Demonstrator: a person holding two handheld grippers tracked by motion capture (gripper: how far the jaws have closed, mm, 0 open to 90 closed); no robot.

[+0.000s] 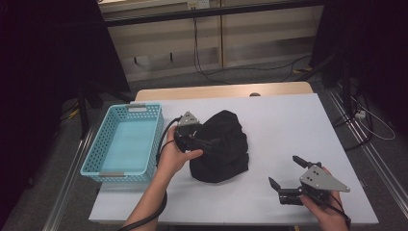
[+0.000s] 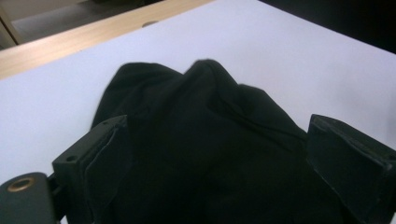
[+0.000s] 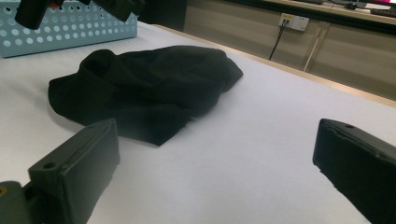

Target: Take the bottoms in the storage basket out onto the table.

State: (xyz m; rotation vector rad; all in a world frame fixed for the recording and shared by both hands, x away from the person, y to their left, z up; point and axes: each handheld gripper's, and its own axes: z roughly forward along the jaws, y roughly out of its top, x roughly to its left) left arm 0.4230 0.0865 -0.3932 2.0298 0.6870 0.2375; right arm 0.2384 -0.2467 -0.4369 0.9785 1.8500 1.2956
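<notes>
**Open jaws over a black cloth heap, an empty basket beside it**

White tabletop [image 1: 288, 125] takes up the middle of the high view, with a strip of pale wood along its far edge and a dim room beyond: cupboard fronts, loose cables on the floor, dark curtains at either side.

One black cloth [image 1: 220, 147] lies bunched in a heap near the table's middle, just right of the basket. The left gripper [image 1: 208, 143] is over the heap's left edge, held in the person's left hand [image 1: 175, 156]. In the left gripper view its two jaws stand wide apart, with the cloth [image 2: 205, 140] lying between them and folds rising close by the left jaw; the pads do not press on the fabric, so nothing is clamped. Whether the jaw tips rest on the cloth I cannot tell.

The right gripper [image 1: 285, 169] sits near the table's front right corner in the right hand [image 1: 327, 209], well apart from the cloth. Its jaws are spread wide too, and bare table shows between them in the right gripper view, with the cloth [image 3: 144, 88] farther off.

One light blue perforated basket [image 1: 98, 149] stands at the table's left edge, partly overhanging it. Nothing lies inside it; its floor is bare.

Count: two grippers, one cloth, one basket.
</notes>
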